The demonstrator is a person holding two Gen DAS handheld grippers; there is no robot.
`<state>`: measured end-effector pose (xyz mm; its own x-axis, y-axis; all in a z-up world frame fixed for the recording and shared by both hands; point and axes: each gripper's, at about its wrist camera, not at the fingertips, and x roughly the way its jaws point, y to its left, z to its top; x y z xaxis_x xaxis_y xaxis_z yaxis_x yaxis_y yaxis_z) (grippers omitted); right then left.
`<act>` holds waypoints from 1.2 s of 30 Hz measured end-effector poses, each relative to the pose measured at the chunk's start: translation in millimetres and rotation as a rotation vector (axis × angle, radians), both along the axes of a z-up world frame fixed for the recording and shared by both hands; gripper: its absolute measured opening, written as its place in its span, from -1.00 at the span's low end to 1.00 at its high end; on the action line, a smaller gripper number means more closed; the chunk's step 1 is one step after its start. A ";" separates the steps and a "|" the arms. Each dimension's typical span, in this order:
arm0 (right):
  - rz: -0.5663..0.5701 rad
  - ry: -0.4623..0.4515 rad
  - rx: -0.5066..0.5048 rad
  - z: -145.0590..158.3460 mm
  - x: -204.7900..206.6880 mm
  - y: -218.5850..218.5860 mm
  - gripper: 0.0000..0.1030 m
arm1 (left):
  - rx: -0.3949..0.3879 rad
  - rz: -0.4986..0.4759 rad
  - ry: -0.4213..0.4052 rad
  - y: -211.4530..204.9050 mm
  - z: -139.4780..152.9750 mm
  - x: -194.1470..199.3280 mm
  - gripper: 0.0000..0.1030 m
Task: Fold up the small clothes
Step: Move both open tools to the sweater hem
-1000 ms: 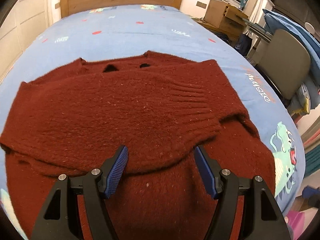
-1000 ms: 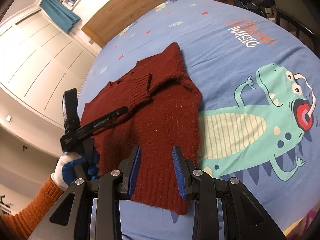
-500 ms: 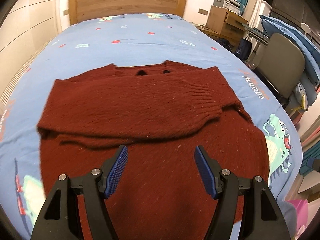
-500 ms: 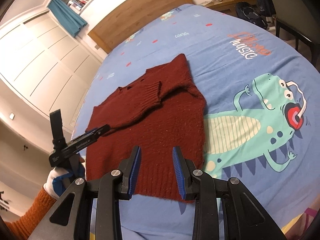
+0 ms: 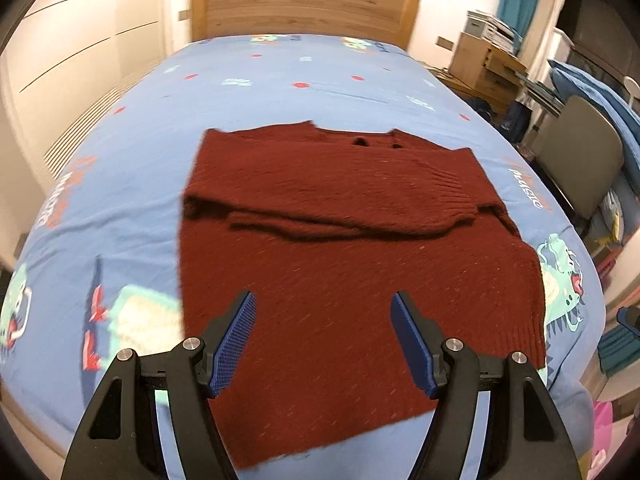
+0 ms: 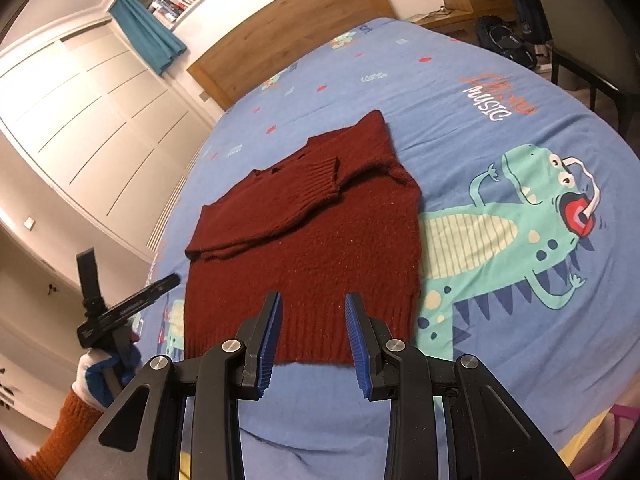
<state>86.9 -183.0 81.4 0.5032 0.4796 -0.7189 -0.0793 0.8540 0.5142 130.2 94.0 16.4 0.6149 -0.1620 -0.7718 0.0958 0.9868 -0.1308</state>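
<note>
A dark red knit sweater (image 5: 352,264) lies flat on the blue bed sheet (image 5: 280,92), with both sleeves folded across its chest. It also shows in the right wrist view (image 6: 312,240), its ribbed hem nearest me. My left gripper (image 5: 324,340) is open and empty, held above the sweater's lower part. My right gripper (image 6: 312,332) is open and empty, just above the hem. The left gripper (image 6: 120,312) appears in the right wrist view, off the sweater's left edge, held by a gloved hand.
The sheet has dinosaur prints (image 6: 520,232). A wooden headboard (image 5: 304,8) stands at the far end. A grey chair (image 5: 580,160) and a wooden dresser (image 5: 484,64) stand along the bed's right side. White wardrobe doors (image 6: 80,120) are on the left.
My left gripper has pulled back and up from the folded sleeve, so the whole sweater now shows. My right gripper has drawn back a little too. The sweater has not moved.
</note>
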 end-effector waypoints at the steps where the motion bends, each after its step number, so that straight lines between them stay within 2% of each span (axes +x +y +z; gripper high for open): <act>1: -0.003 -0.005 -0.002 1.9 -2.8 -0.7 -0.35 | -0.003 0.011 -0.001 6.0 1.6 -5.8 0.25; 7: -0.023 -0.027 -0.015 10.9 -18.3 -3.8 -0.35 | -0.029 0.091 -0.014 42.5 10.0 -41.4 0.26; 11: -0.031 -0.044 -0.015 17.2 -29.7 -5.6 -0.35 | -0.049 0.155 -0.029 65.3 15.9 -66.2 0.38; 18: -0.037 -0.061 -0.020 21.4 -45.1 -6.3 -0.24 | -0.100 0.231 -0.035 100.3 19.1 -94.7 0.39; 24: -0.043 -0.053 -0.021 17.6 -44.2 -6.9 -0.22 | -0.156 0.284 -0.019 117.1 11.9 -104.2 0.39; 36: -0.057 0.017 -0.016 -11.2 -22.4 -13.8 -0.19 | -0.193 0.307 0.061 114.9 -13.6 -94.6 0.39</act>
